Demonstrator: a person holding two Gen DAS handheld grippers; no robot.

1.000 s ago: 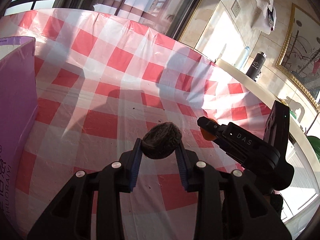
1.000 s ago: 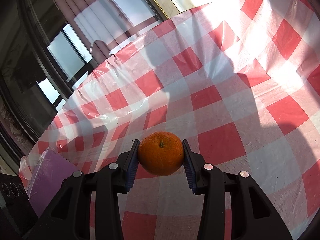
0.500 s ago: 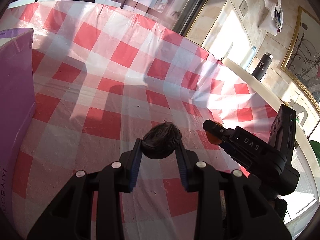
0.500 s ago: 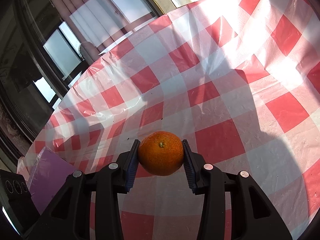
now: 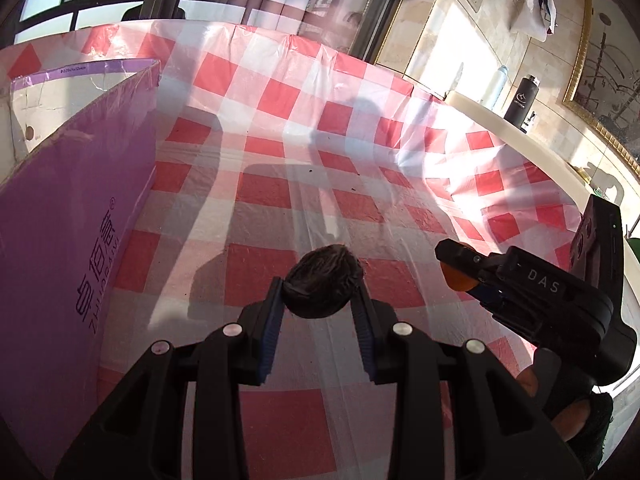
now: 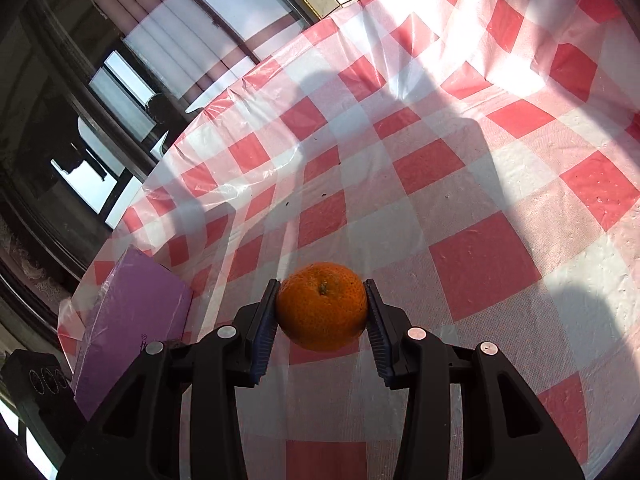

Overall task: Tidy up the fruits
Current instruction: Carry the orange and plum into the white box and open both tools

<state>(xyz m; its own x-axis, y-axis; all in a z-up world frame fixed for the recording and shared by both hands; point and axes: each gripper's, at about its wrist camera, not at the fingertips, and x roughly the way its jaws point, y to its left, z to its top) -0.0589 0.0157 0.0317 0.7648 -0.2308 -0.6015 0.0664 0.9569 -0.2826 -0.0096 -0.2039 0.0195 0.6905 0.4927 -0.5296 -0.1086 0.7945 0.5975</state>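
Between the blue pads of the left gripper (image 5: 320,292) sits a dark fruit (image 5: 321,282), round and wrinkled, pinched from both sides and held above the cloth (image 5: 260,192), a red-and-white checked sheet. To this gripper's left, close by, stands a purple box (image 5: 68,216) with its top open and printed characters on the near wall. To its right and slightly ahead is the right gripper (image 5: 460,270), seen side-on, with a sliver of orange showing at its tip.

From the right wrist view, the right gripper (image 6: 322,308) clamps the orange (image 6: 322,306) between its pads, stem end facing up toward the camera, clear of the cloth (image 6: 480,264). The box (image 6: 132,304) lies to this gripper's left, at the table's edge. On a ledge beyond the table stands a black bottle (image 5: 522,102).
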